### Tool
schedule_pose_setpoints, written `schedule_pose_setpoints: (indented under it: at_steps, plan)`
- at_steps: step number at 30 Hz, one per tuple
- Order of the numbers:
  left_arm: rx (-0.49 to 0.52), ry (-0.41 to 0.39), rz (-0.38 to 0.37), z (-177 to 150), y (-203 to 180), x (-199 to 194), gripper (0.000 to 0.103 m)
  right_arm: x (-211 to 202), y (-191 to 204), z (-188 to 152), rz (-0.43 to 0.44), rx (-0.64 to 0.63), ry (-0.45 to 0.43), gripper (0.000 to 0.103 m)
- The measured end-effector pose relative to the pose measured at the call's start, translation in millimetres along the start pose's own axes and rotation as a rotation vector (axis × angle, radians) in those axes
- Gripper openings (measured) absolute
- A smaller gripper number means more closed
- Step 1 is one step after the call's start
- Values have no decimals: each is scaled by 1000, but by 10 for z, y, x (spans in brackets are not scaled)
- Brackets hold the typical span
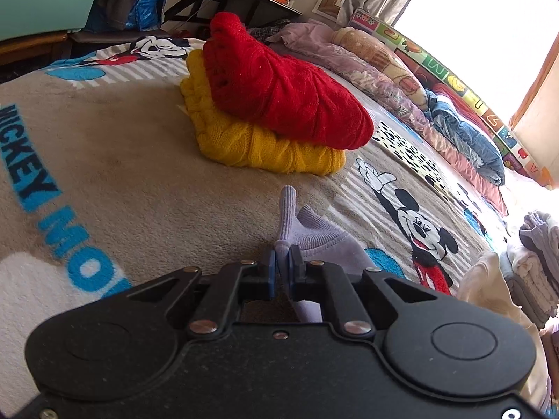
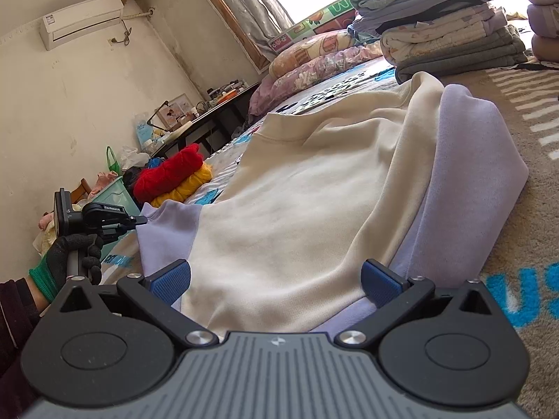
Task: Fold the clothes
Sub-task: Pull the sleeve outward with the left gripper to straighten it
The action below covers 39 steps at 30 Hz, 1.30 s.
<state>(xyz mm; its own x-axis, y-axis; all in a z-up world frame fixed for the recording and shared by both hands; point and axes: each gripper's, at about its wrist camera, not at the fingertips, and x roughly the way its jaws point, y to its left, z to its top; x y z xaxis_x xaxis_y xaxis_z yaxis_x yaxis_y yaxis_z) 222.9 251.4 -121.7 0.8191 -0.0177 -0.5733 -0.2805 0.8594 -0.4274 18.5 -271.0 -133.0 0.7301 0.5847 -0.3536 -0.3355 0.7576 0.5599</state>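
Observation:
A cream sweatshirt [image 2: 314,188] with lilac sleeves lies spread on the Mickey Mouse blanket [image 1: 139,160]. My left gripper [image 1: 283,262] is shut on the lilac sleeve cuff [image 1: 288,206], which sticks up between its blue pads; the same gripper [image 2: 139,220] shows far left in the right wrist view, pinching the sleeve [image 2: 167,230] in a gloved hand [image 2: 75,255]. My right gripper [image 2: 276,282] stands open over the sweatshirt's near hem, its blue pads [image 2: 171,279] wide apart and pressing on nothing.
A folded red sweater [image 1: 279,90] rests on a folded yellow one [image 1: 251,143] further along the bed. A stack of folded clothes [image 2: 450,31] stands at the far right. Rolled quilts [image 1: 401,87] line the window side. A dark table [image 2: 209,122] is beside the bed.

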Motion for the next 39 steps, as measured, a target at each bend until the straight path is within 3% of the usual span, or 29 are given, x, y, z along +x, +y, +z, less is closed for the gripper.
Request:
schedule_pose_setpoints:
  at_steps: [6, 9, 11, 15, 20, 21, 24, 28, 29, 32, 33, 37, 39]
  plan:
    - [-4, 50, 61, -20, 70, 148, 7, 16, 19, -4, -9, -13, 3, 103]
    - [-48, 41, 85, -14, 138, 141, 22, 22, 40, -6, -19, -25, 6, 103]
    - [-68, 19, 113, -8, 169, 97, 23, 27, 52, -6, -26, -34, 8, 103]
    - [-1, -87, 246, -16, 57, -75, 23, 33, 85, -15, -43, -54, 12, 103]
    - [4, -110, 157, 23, -11, -174, 23, 38, 161, -29, -80, -95, 13, 103]
    - [4, -104, 122, 40, -23, -171, 25, 35, 180, -32, -90, -104, 12, 103]
    - [-11, -61, 132, 59, -26, -80, 35, 16, 292, -58, -145, -159, 1, 103]
    - [-117, -1, 136, 76, 107, 45, 37, 54, 689, -140, -193, -382, -13, 102]
    - [-131, 8, 137, 73, 132, 67, 37, 92, 806, -158, -184, -441, -17, 98]
    - [-125, 28, 119, 51, 153, 94, 24, 261, 1191, -179, -99, -572, -8, 80]
    - [-172, 24, 70, 52, 206, 79, 7, 343, 1316, -180, -66, -606, 2, 76]
    - [-428, -61, -188, 81, 517, -61, 3, 722, 1688, -169, 41, -687, 53, 66]
    - [-458, -22, -108, 78, 623, -18, 3, 898, 1812, -162, 68, -718, 81, 66]
